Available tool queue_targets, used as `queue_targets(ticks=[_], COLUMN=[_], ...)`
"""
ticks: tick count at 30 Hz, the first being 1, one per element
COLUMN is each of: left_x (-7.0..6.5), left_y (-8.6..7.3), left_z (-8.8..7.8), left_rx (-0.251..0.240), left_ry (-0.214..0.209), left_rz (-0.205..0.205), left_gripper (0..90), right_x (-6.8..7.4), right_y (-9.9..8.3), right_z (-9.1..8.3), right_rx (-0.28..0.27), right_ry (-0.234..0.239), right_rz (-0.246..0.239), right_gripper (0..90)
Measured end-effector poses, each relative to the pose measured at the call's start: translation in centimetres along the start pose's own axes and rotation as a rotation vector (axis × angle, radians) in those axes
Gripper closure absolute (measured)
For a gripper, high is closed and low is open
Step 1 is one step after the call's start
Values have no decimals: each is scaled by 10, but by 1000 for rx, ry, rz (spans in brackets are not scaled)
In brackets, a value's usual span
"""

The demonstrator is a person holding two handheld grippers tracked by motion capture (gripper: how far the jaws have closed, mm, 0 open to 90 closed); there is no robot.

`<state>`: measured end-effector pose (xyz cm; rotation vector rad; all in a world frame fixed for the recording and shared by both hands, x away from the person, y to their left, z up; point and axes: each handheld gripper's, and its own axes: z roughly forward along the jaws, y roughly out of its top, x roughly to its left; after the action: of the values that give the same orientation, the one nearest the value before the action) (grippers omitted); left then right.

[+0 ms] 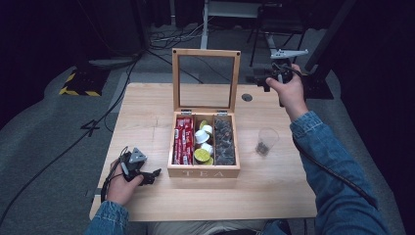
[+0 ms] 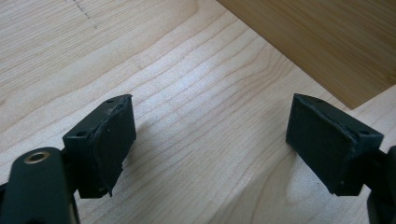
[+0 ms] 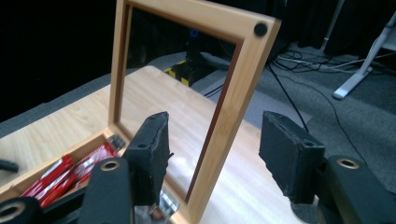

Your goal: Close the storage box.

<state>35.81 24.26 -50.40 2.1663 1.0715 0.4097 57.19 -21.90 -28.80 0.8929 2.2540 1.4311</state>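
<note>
A wooden tea box stands mid-table with its glass-paned lid upright. Inside are red packets, white and green pods and dark bags. My left gripper rests low by the box's front left corner; in the left gripper view it stands open over bare wood, with the box wall just beyond. My right gripper is held up beside the lid's right edge. In the right gripper view it is open, and the lid's side rail lies ahead between the jaws, untouched.
A clear plastic cup with dark bits at its bottom stands right of the box. A round cable port sits in the table near the back right. Cables and stand legs lie on the floor beyond the far edge.
</note>
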Motion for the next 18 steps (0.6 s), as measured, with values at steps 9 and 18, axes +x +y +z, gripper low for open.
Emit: queue_targets(ticks=[9, 18], left_x=[0, 1], left_y=[0, 0], left_z=[0, 0], left_rx=[1, 4], left_ry=[-2, -6], left_rz=[-1, 1], left_gripper=[163, 162], right_x=[-8, -14], right_y=[19, 29], right_z=[26, 55], right_rx=[6, 19], right_ry=[-7, -38], right_rz=[-25, -18], right_gripper=[461, 429])
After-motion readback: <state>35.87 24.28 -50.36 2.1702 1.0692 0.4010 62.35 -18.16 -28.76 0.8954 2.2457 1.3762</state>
